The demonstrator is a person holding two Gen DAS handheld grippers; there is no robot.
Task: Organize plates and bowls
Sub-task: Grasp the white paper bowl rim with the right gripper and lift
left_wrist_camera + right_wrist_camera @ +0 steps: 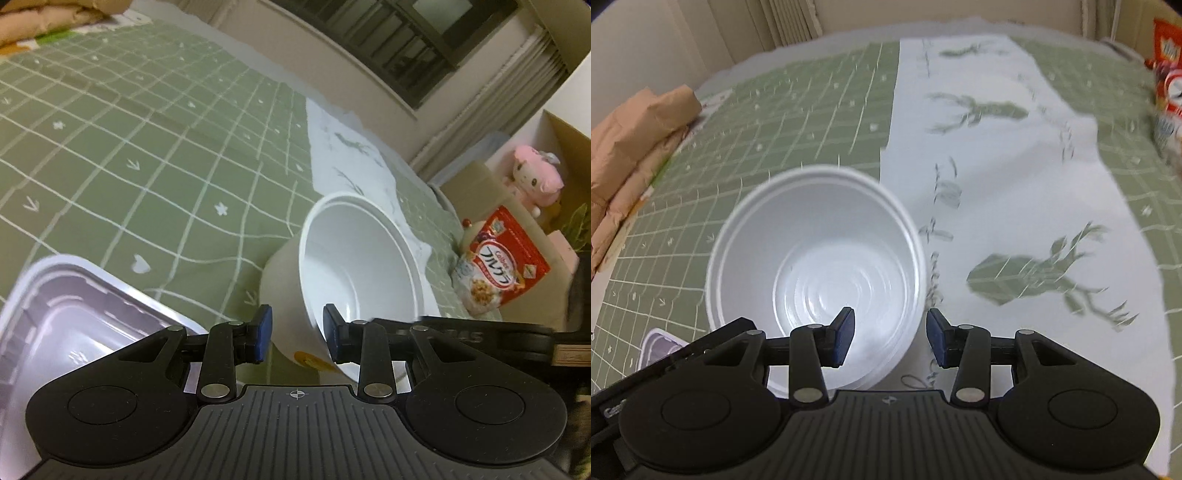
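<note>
A white bowl (354, 266) is up off a bed (147, 147) covered in a green checked sheet, with both grippers at its rim. In the left wrist view it tilts on its side with its mouth turned to the right, and an orange sticker shows low on its outer wall, its print too small to read. The left gripper (297, 334) has its jaws partly open and astride the near wall of the bowl, one blue pad outside and one inside; whether the pads press the wall cannot be told. In the right wrist view the bowl (816, 258) is seen from above: it holds nothing, and ridged rings show on its floor. The right gripper (890, 338) likewise straddles the bowl's near right wall with jaws partly open, left pad inside, right pad outside, contact unclear. To the near left lies a clear rectangular tray (74, 314), nothing in it. To the right of the bowl a white cloth (979, 166) printed with green plants is spread on the sheet. Further right stands a red cereal bag (498, 262) marked "Calbee" with Japanese lettering, and behind it a pink plush toy (535, 177). Far left lies a folded tan quilt (631, 140).
</note>
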